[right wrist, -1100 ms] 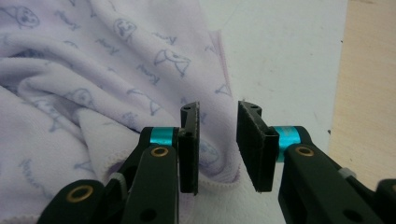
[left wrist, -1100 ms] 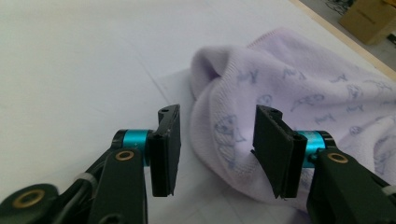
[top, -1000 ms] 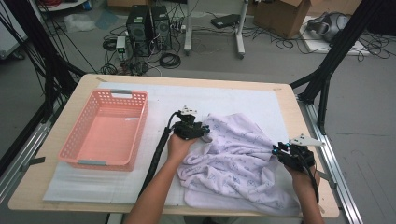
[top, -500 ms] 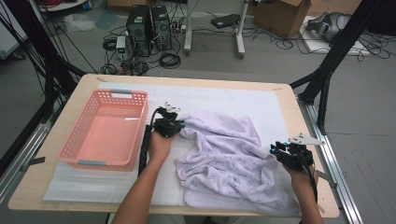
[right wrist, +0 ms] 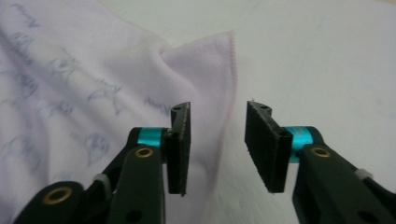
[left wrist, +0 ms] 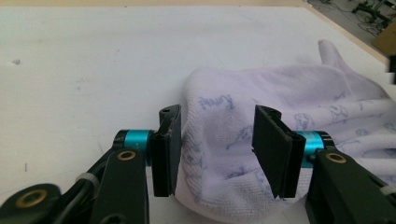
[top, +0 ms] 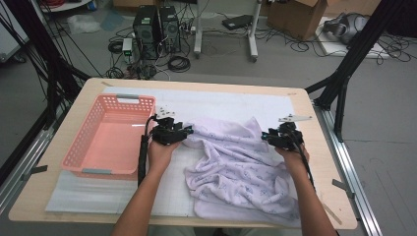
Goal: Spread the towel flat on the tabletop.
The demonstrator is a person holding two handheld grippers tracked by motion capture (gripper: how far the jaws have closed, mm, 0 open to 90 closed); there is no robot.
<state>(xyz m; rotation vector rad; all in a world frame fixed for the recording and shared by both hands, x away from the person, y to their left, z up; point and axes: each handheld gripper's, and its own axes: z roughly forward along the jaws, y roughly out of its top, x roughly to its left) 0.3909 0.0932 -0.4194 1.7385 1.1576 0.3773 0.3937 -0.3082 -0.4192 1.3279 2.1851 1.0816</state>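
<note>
Both grippers sit at the towel [top: 236, 167], a pale lilac cloth with faint blue print, lying rumpled on the white mat [top: 216, 105] right of the pink basket [top: 105, 142]. The left gripper [top: 184, 132] is at the towel's left corner; in the left gripper view its 2 jaws have just been opening, cloth bunched between them, the pads not pressing it. The right gripper [top: 268, 137] is at the far right corner; its jaws have just been opening too, released, the towel's hem lying beneath the gap.
</note>
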